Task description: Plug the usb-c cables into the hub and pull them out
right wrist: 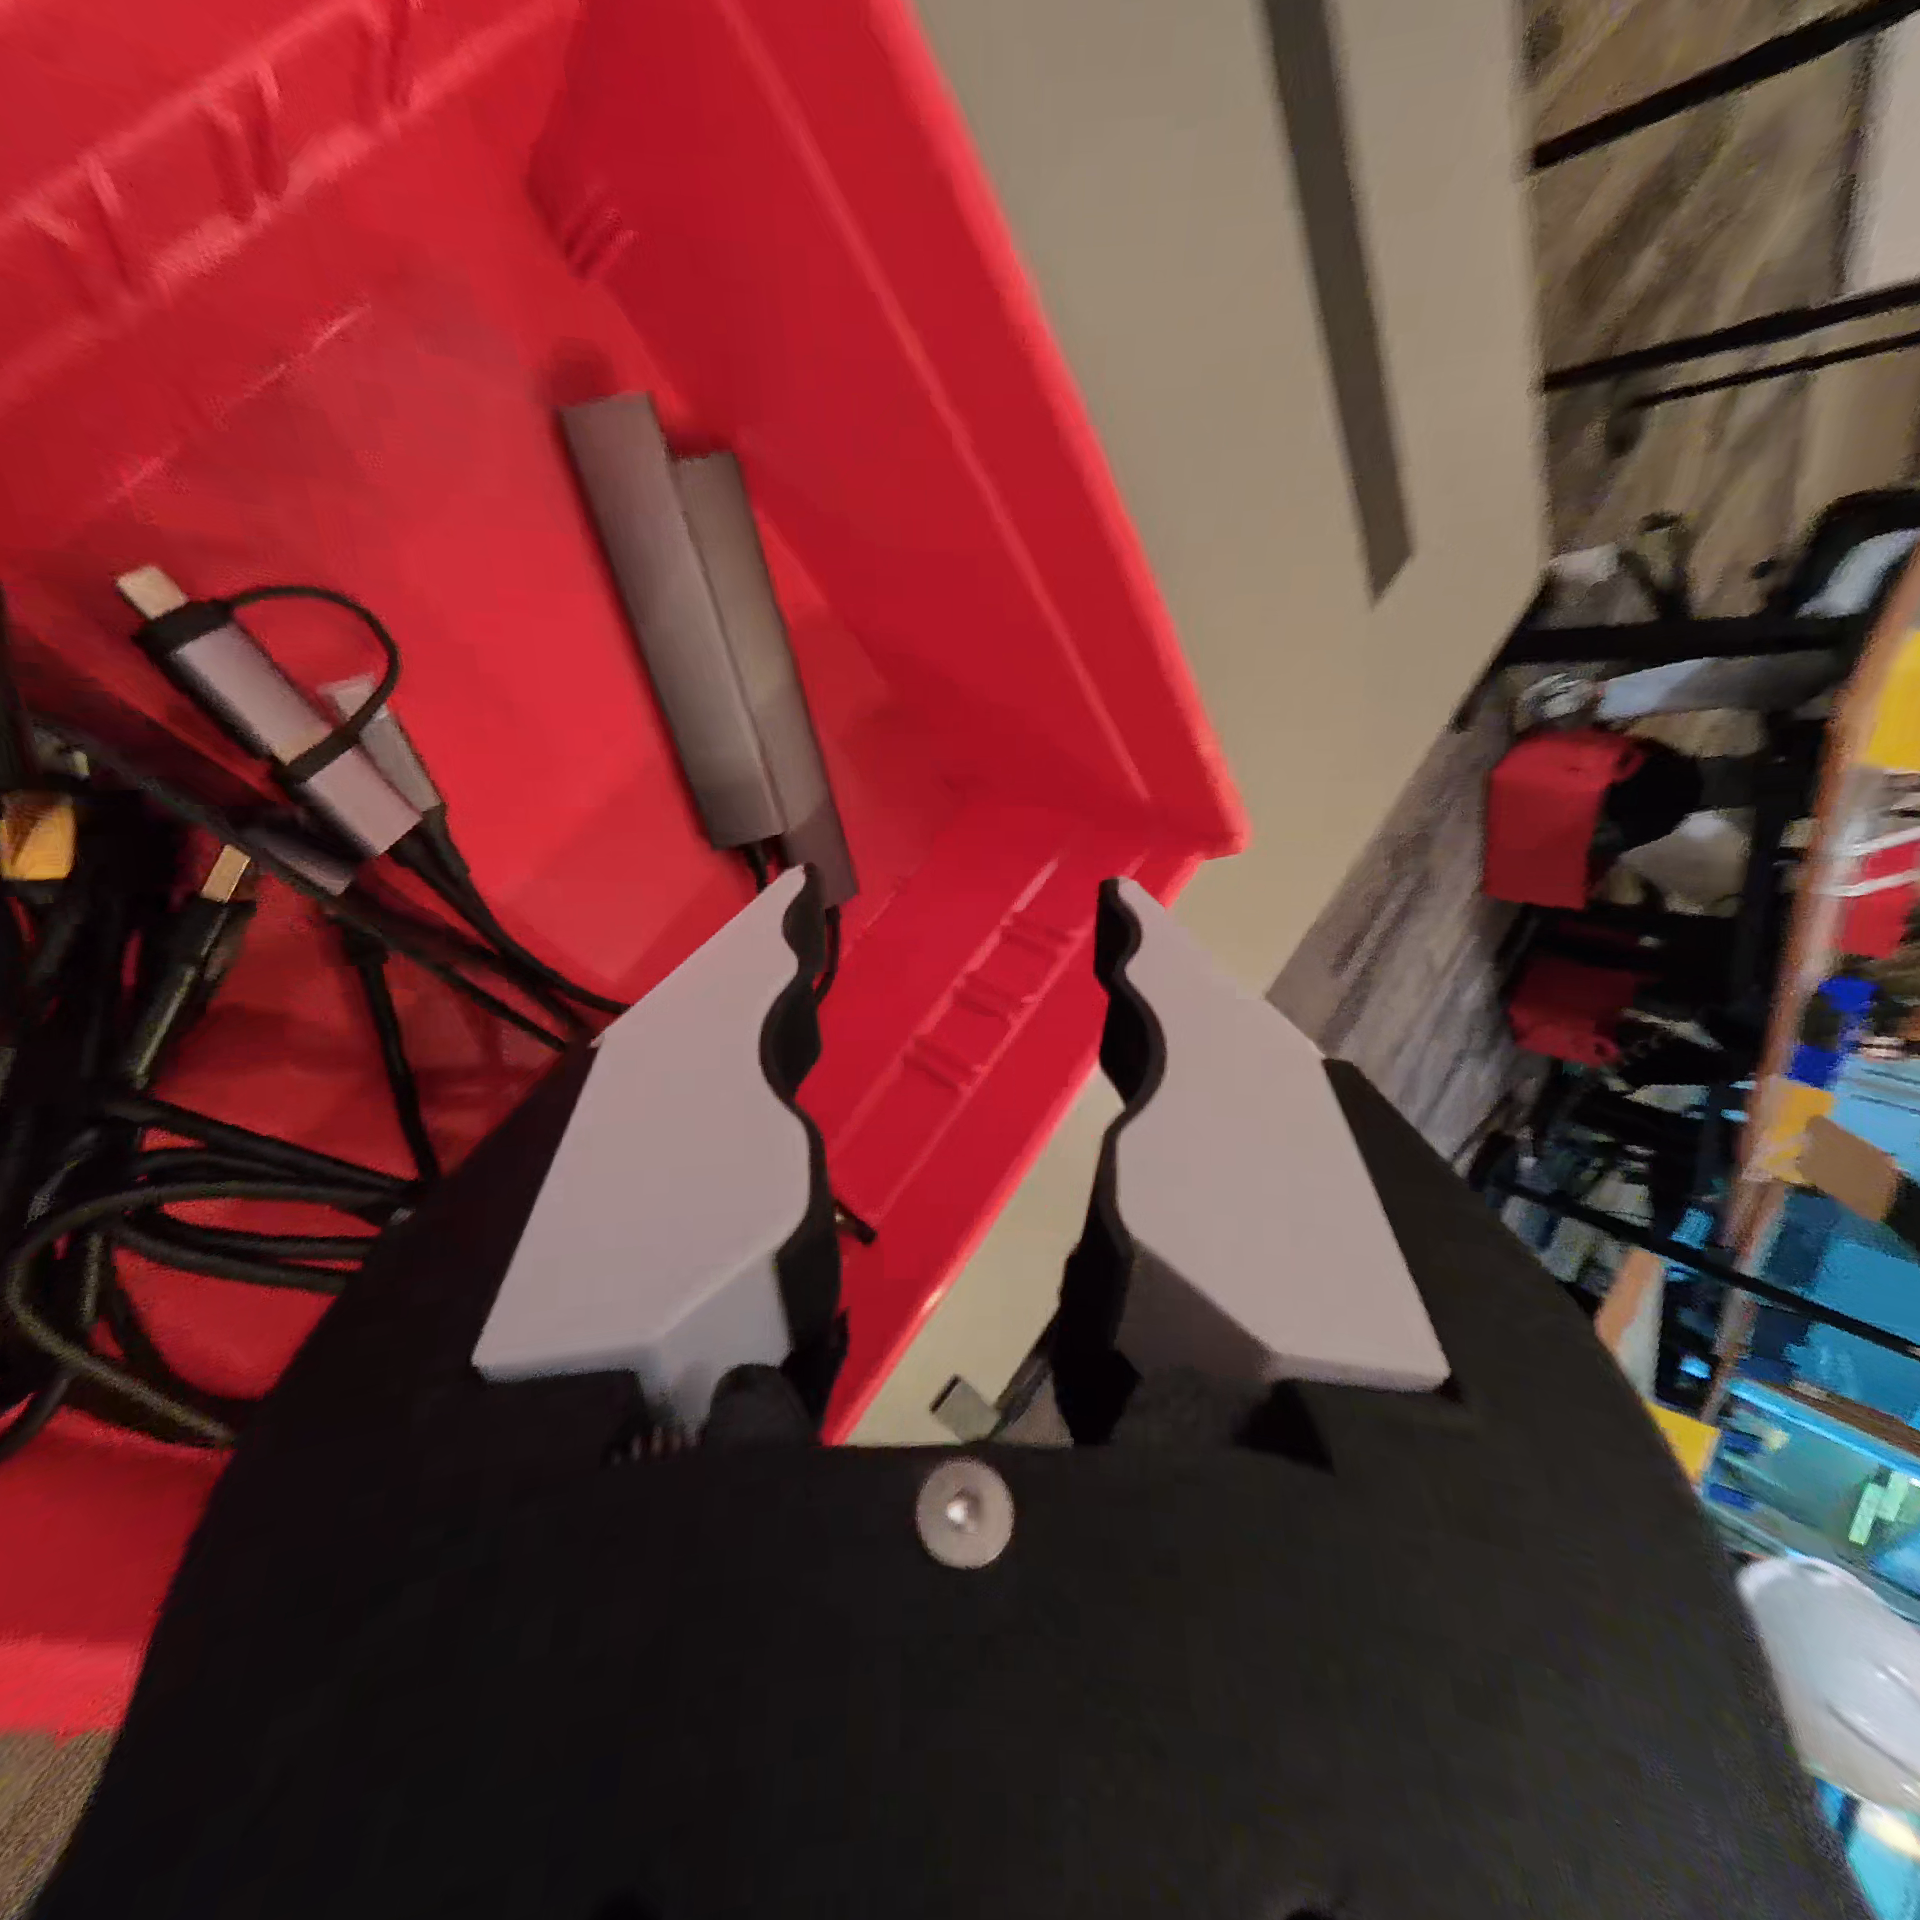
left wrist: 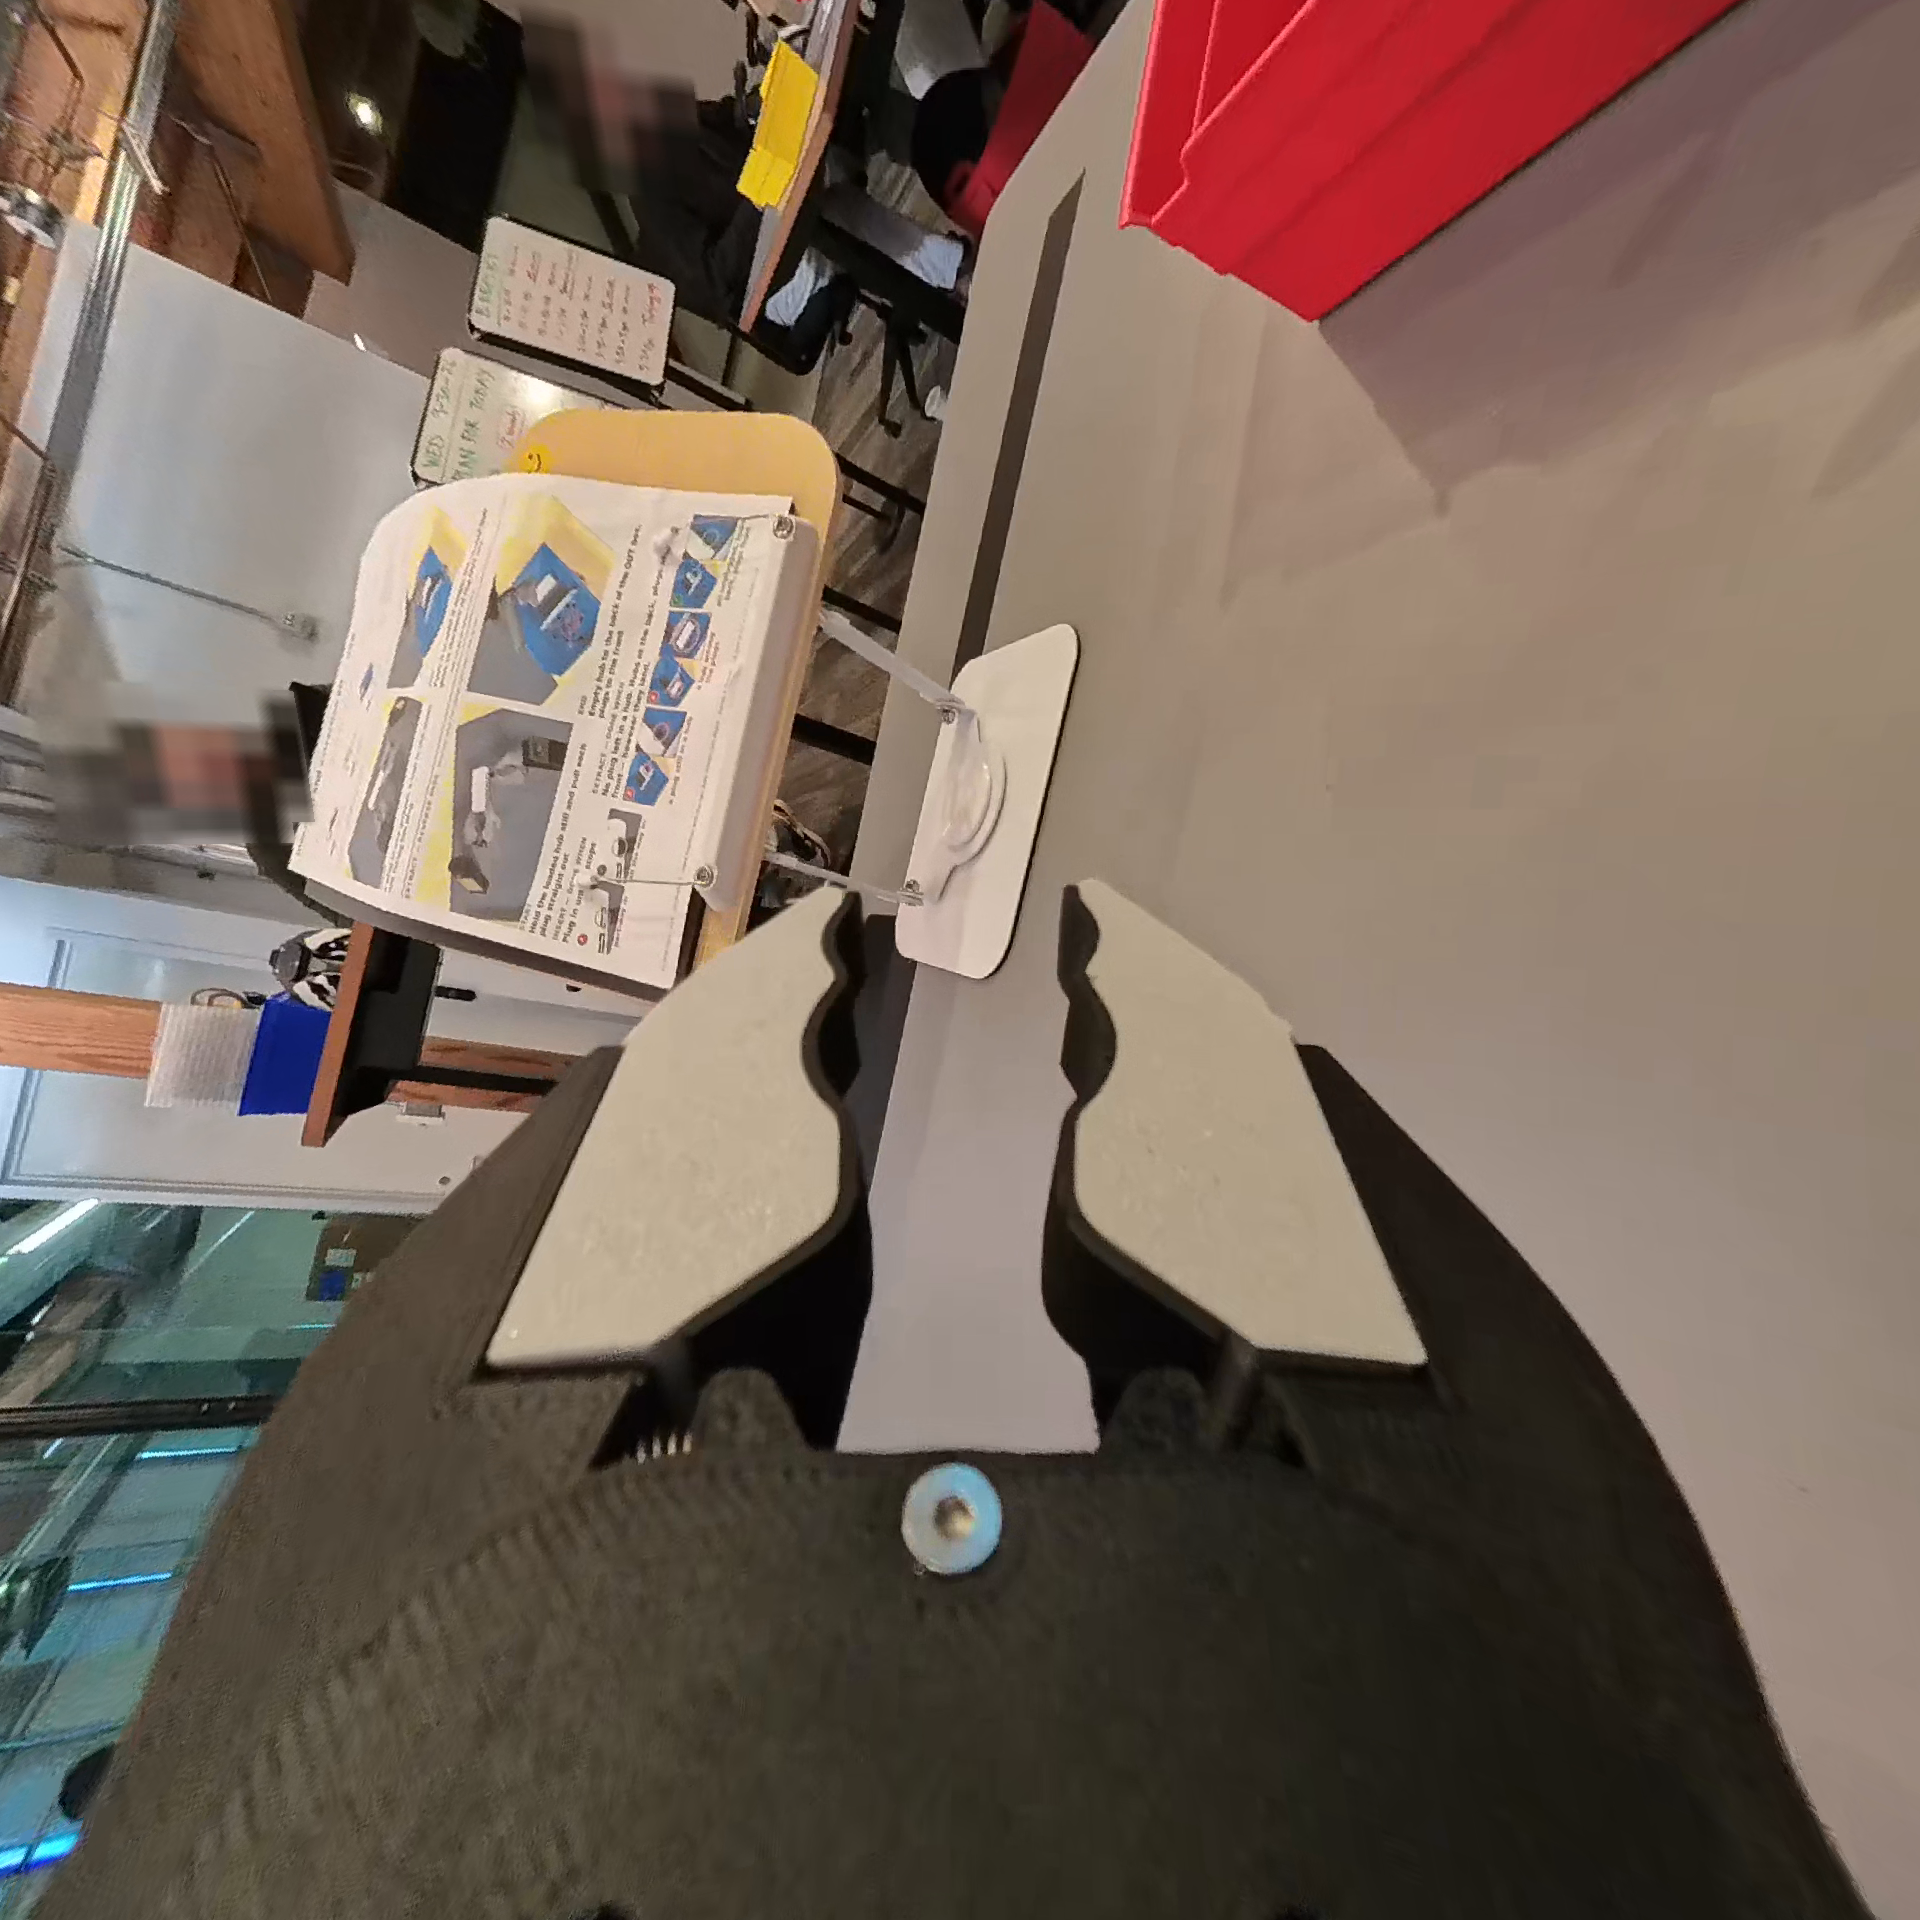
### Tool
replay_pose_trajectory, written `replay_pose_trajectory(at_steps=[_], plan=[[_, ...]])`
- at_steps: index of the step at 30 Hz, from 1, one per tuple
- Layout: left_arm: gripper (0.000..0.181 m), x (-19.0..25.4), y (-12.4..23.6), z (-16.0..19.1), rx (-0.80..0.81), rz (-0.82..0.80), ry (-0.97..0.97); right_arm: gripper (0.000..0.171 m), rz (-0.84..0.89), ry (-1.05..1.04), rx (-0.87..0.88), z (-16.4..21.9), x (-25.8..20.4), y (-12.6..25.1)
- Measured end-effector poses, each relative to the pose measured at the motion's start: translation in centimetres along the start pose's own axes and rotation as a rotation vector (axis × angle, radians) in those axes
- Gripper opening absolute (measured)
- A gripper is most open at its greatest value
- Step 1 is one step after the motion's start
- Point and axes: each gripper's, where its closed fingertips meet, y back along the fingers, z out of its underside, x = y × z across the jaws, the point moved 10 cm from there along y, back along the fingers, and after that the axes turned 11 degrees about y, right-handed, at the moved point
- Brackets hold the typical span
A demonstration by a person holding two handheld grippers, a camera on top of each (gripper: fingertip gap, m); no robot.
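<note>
In the right wrist view, two grey slim hubs (right wrist: 707,623) lie side by side inside a red bin (right wrist: 935,436), near its right wall. Several black cables with grey and metal plugs (right wrist: 301,748) lie tangled at the bin's left. My right gripper (right wrist: 954,894) is open and empty, above the bin's near right corner, just short of the hubs' cable ends. A small metal plug (right wrist: 961,1401) shows low between the fingers on the table. My left gripper (left wrist: 961,909) is open and empty over the grey table (left wrist: 1455,831), rolled sideways. The red bin also shows in the left wrist view (left wrist: 1403,135).
A white document stand (left wrist: 987,810) holding a printed sheet (left wrist: 540,717) sits at the table's far edge ahead of my left gripper. A dark strip (left wrist: 1029,395) runs along the table. Beyond the table are shelves, chairs and whiteboards. Tip to tip, the grippers are about 45 cm apart.
</note>
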Motion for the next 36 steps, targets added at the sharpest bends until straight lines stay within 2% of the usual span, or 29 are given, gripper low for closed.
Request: replay_pose_trajectory(at_steps=[4,8,23,29,36], plan=[[0.036,-0.1,0.1,0.2,-0.004,-0.02,0.016,0.049,0.216,0.001,0.096,-1.2,0.0,3.0],[0.036,0.0,0.4,0.4,-0.018,-0.031,0.008,0.048,0.311,0.01,0.142,-2.6,-1.0,4.6],[0.035,-0.6,2.0,0.5,-0.03,-0.055,0.019,0.048,0.347,0.015,0.191,-3.1,-2.7,7.1],[0.036,-2.0,3.7,1.4,-0.071,-0.105,0.048,0.051,0.385,-0.104,0.233,-0.3,-2.9,9.6],[0.037,-6.5,9.0,5.3,-0.2,-0.265,0.131,0.07,0.367,-0.248,0.207,6.1,-3.6,10.7]])
